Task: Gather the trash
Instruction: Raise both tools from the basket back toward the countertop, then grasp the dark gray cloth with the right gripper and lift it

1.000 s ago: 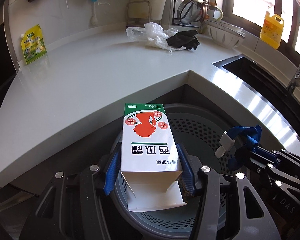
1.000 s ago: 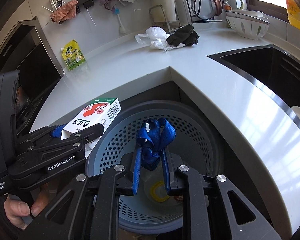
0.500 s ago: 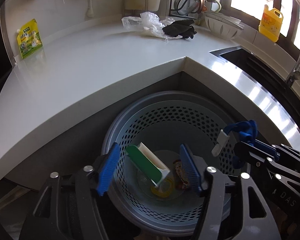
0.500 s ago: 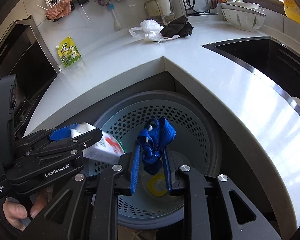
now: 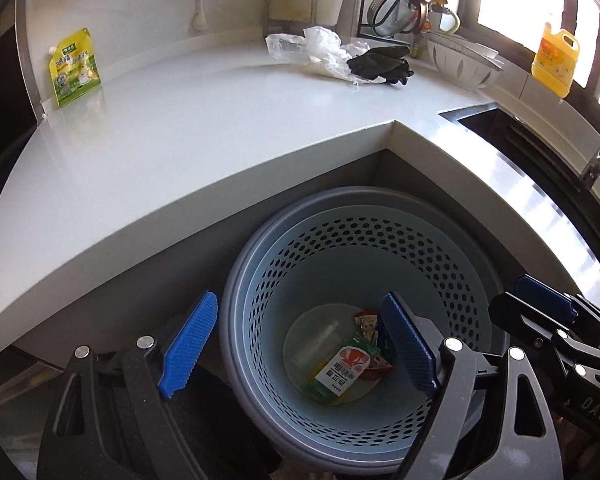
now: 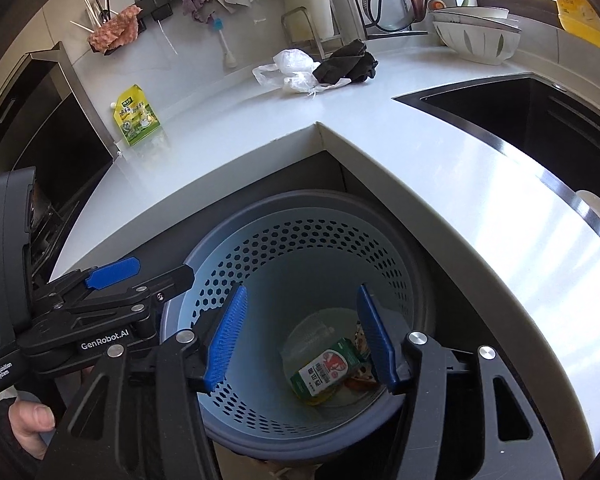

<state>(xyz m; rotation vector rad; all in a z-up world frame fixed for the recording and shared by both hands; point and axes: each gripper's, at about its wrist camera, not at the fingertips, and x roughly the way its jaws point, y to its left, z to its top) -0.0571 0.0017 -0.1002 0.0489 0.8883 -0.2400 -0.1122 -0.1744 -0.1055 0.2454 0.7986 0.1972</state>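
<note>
Both my claws hang over the round blue-grey perforated plastic bin (image 5: 440, 248), jaws opening with nothing between them. Below my left claw (image 5: 300, 350), down on the bin's bottom, lies the green-and-white cardboard carton with a red print (image 5: 342, 370); it sits under my right claw (image 6: 302, 336) too. Beyond both claws, on the white surface (image 5: 180, 140), rests a crumpled clear plastic bag (image 5: 320, 50).

Blue-grey perforated bin (image 5: 352, 240); green-white carton (image 5: 342, 372) (red emblem); yellow-green pouch (image 5: 74, 66); black gloves (image 5: 380, 65).
</note>
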